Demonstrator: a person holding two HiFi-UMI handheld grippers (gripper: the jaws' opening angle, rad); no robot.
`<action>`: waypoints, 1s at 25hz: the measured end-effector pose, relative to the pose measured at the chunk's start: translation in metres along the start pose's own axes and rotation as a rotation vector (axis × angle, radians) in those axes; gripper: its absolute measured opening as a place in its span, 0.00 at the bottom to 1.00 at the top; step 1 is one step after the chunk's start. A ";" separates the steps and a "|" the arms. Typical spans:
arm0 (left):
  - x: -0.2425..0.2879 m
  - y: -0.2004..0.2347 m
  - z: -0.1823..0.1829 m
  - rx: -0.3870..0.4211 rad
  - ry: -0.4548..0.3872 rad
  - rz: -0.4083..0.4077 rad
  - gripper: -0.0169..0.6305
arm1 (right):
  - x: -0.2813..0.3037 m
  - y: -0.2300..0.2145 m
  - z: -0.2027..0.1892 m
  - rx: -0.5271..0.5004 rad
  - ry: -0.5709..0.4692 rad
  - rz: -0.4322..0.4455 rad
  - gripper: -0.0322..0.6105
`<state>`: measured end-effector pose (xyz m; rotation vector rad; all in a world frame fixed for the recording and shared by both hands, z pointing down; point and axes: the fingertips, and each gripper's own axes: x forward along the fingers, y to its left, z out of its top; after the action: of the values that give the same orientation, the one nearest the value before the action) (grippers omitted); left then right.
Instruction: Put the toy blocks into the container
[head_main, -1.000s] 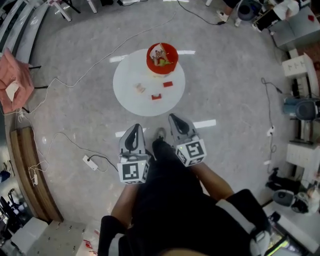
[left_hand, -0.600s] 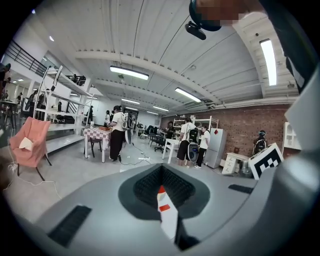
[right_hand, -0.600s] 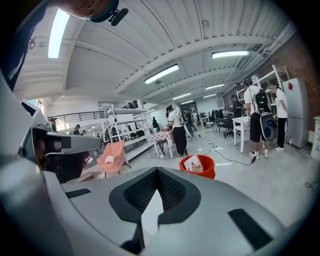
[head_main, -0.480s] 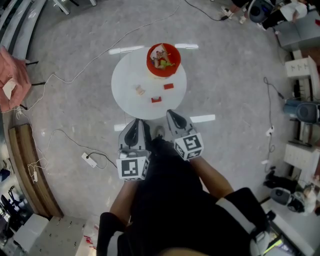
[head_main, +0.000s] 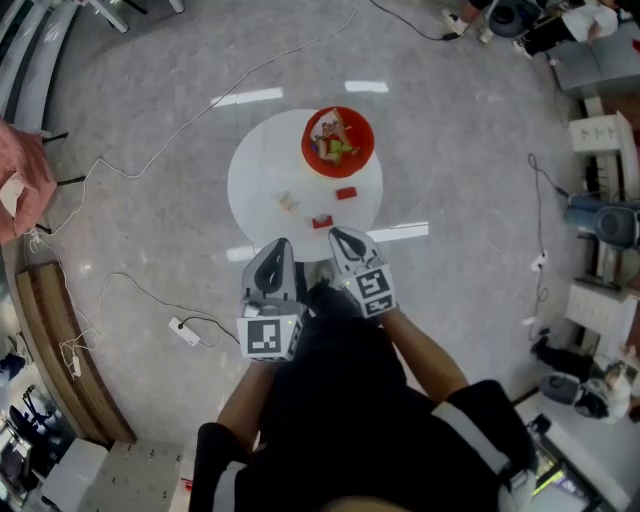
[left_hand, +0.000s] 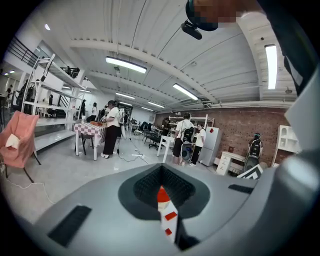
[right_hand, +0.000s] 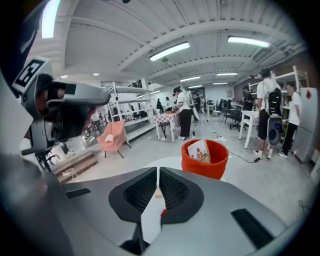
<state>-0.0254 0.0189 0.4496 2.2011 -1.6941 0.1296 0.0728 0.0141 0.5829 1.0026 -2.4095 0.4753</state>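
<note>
A power strip (head_main: 183, 331) lies on the floor, down left of the round white desk (head_main: 260, 175). On the desk, one red block (head_main: 322, 221) sits by the near edge. A pale block (head_main: 289, 203) lies left of it, a little farther in, and a second red block (head_main: 347, 193) lies toward the middle. The red container (head_main: 338, 142) stands at the desk's far side with colourful pieces inside. Beyond the desk, people (right_hand: 184, 112) stand about the room. Your left claw (head_main: 279, 250) and right claw (head_main: 343, 238) hang side by side at the desk's near edge, both closed and gripping nothing.
</note>
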 end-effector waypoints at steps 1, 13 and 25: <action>0.005 0.003 0.001 -0.002 0.002 -0.006 0.02 | 0.009 -0.001 -0.006 -0.012 0.018 0.003 0.05; 0.042 0.030 0.003 -0.043 0.035 -0.050 0.02 | 0.084 -0.004 -0.138 -0.233 0.507 0.064 0.20; 0.053 0.052 -0.006 -0.070 0.076 -0.034 0.02 | 0.114 -0.012 -0.218 -0.582 0.767 0.135 0.21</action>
<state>-0.0591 -0.0389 0.4824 2.1454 -1.5959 0.1410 0.0766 0.0475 0.8268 0.3103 -1.7460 0.1323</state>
